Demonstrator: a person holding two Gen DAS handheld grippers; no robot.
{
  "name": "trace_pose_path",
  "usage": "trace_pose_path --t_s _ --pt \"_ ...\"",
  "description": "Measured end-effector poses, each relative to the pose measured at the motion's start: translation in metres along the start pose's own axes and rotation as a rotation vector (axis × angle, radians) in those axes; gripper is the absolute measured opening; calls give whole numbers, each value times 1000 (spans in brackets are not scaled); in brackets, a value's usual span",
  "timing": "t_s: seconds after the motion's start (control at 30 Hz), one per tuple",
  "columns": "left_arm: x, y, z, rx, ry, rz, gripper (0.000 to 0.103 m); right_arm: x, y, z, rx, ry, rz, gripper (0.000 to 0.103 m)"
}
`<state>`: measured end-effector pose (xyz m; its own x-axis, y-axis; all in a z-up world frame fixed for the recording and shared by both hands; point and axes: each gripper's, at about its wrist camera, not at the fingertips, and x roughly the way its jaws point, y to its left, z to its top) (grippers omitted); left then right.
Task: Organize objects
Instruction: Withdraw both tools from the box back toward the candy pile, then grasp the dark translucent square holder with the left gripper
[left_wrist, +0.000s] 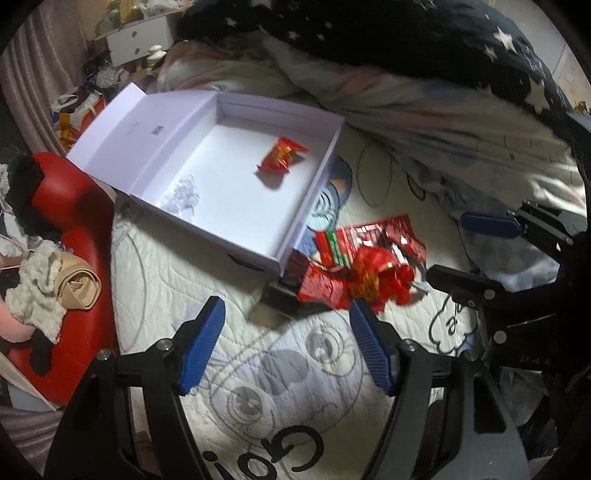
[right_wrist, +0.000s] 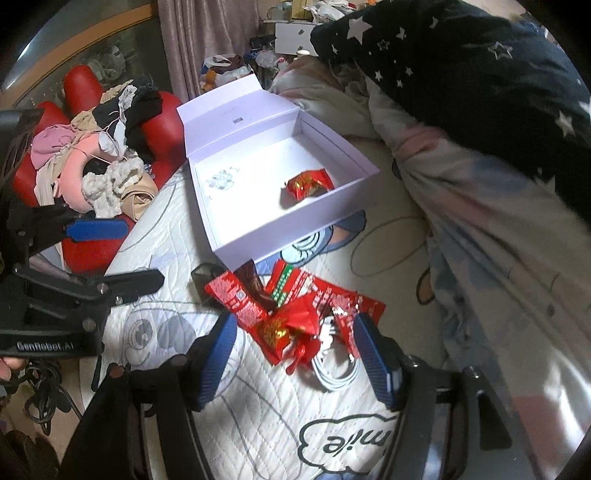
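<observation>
An open white box (left_wrist: 314, 184) (right_wrist: 288, 236) lies on the quilted bed with its lid folded back. Inside it sit one red snack packet (left_wrist: 282, 155) (right_wrist: 309, 183) and a clear plastic piece (left_wrist: 181, 195). A pile of red packets (left_wrist: 362, 266) (right_wrist: 295, 306) lies in front of the box, with a dark brown packet (right_wrist: 255, 284) and a white cable (right_wrist: 332, 369). My left gripper (left_wrist: 288, 345) is open over bare quilt, left of the pile. My right gripper (right_wrist: 295, 358) is open with its blue pads either side of the pile's near end, not pressing on it.
A red cushion (left_wrist: 81, 206) (right_wrist: 166, 122) heaped with clothes lies to the left of the box. A dark star-patterned blanket (left_wrist: 406, 44) (right_wrist: 461, 74) and a pale duvet rise to the right. White drawers (left_wrist: 140, 37) and bags stand behind.
</observation>
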<state>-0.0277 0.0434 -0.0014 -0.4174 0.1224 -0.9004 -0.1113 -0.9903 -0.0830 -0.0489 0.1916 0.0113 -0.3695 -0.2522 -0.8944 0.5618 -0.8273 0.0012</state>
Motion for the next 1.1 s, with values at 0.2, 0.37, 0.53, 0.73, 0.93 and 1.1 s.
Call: trace_pose_path --t_s 0.2,0.37,0.53,0.73,0.93,1.1 --pt "15 -8 -9 -10 32 -29 69 9 -2 -15 15 19 -6 68" --pt "26 -12 -13 -2 46 -31 69 17 -7 -29 41 39 0 68" --pt "37 -14 -16 2 64 -38 69 27 -13 -41 69 66 6 68" --pt "50 -17 -22 36 78 -43 69 36 -21 -52 96 88 11 68" --pt "62 -13 -26 28 98 -42 69 43 -27 -59 124 94 18 68" --pt "71 -2 -29 19 104 -28 69 48 -31 -64 152 92 21 68"
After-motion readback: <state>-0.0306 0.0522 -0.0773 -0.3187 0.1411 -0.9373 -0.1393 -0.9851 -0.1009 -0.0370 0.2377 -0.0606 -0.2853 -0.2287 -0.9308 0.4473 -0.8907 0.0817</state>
